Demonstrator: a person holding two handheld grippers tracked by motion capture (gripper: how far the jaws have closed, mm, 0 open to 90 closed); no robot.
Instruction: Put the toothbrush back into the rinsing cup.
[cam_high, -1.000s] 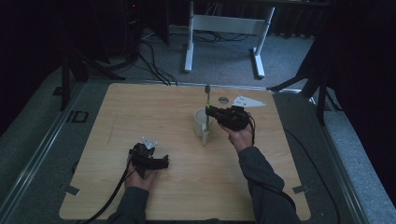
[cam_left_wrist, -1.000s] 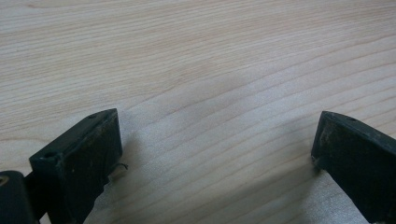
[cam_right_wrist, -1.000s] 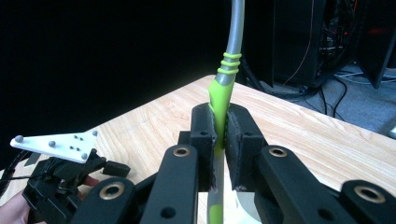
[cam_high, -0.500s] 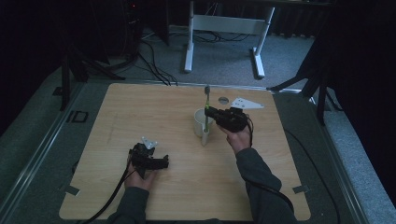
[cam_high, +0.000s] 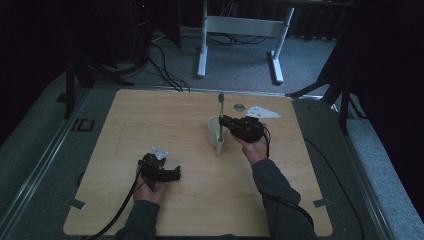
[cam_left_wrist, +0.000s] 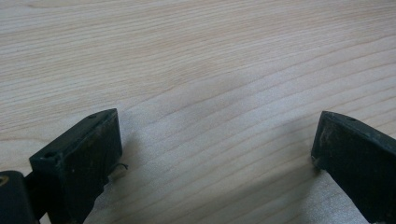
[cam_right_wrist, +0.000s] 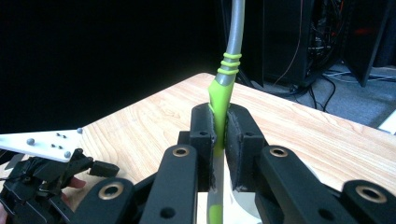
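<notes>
A green and grey toothbrush stands upright with its lower end inside a white cup at the table's middle right. My right gripper is shut on the toothbrush, its pads pinching the green part of the handle just above the cup's rim. My left gripper rests low on the wood near the front left. Its jaws stand wide apart in the left gripper view, with bare wood between them. It is also seen far off in the right gripper view.
A small round grey object lies on the wooden table behind the cup. A white desk frame and floor cables lie beyond the far edge. Dark stands flank the table's sides.
</notes>
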